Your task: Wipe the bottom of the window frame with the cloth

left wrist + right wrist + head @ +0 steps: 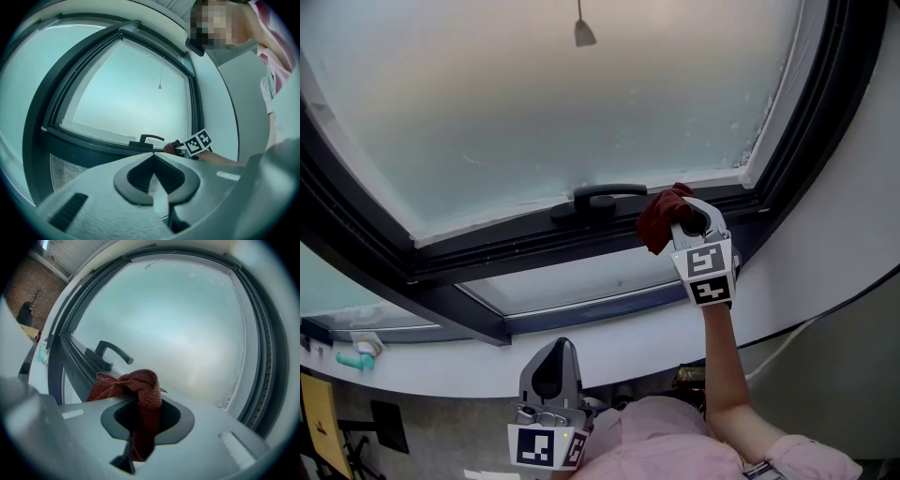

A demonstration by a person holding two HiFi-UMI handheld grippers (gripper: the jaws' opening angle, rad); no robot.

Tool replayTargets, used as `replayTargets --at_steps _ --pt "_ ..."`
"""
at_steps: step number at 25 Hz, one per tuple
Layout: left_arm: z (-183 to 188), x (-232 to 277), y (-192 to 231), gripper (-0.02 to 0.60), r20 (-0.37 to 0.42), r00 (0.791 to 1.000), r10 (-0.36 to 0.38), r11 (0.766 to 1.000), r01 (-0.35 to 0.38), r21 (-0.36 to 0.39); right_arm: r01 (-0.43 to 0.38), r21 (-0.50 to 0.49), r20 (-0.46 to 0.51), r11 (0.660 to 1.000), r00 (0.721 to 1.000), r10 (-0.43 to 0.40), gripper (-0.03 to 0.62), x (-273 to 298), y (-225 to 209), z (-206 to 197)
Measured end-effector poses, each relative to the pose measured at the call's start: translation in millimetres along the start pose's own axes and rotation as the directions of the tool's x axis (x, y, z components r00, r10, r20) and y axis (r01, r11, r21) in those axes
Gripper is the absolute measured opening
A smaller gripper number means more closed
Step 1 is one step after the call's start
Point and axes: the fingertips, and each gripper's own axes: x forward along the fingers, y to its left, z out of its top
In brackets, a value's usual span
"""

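Jaws clamped on the bunched dark-red woven cloth (133,383), the right gripper (140,401) pushes the wad forward – seemingly touching – onto the dark metal bottom rail of the window frame (534,246), just right of its black lever handle (605,197), while the left gripper (551,375) hangs low, jaws together and empty – probably kept out of the way.

From the head we face the window frame (581,246) at middling range, taking in its handle (600,199), the right gripper (689,223) up at the frame, and the left gripper (551,367) low and close to us. The left gripper view sits lower and farther back, looking up along its jaws at the same handle (149,138). The right gripper view sits nearest, almost against the frame, handle (112,353) just ahead-left. All three views share the handle, the pane (581,112) and the cloth (661,217).
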Motion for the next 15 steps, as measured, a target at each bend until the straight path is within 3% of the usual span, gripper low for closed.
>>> replayTargets --at_steps 15 --pt "0.1 -0.3 1.1 -0.005 -0.002 1.000 -0.002 1.000 0.002 0.000 0.032 0.022 -0.017 0.999 0.999 -0.031 0.066 -2.7 -15.5 -7.4"
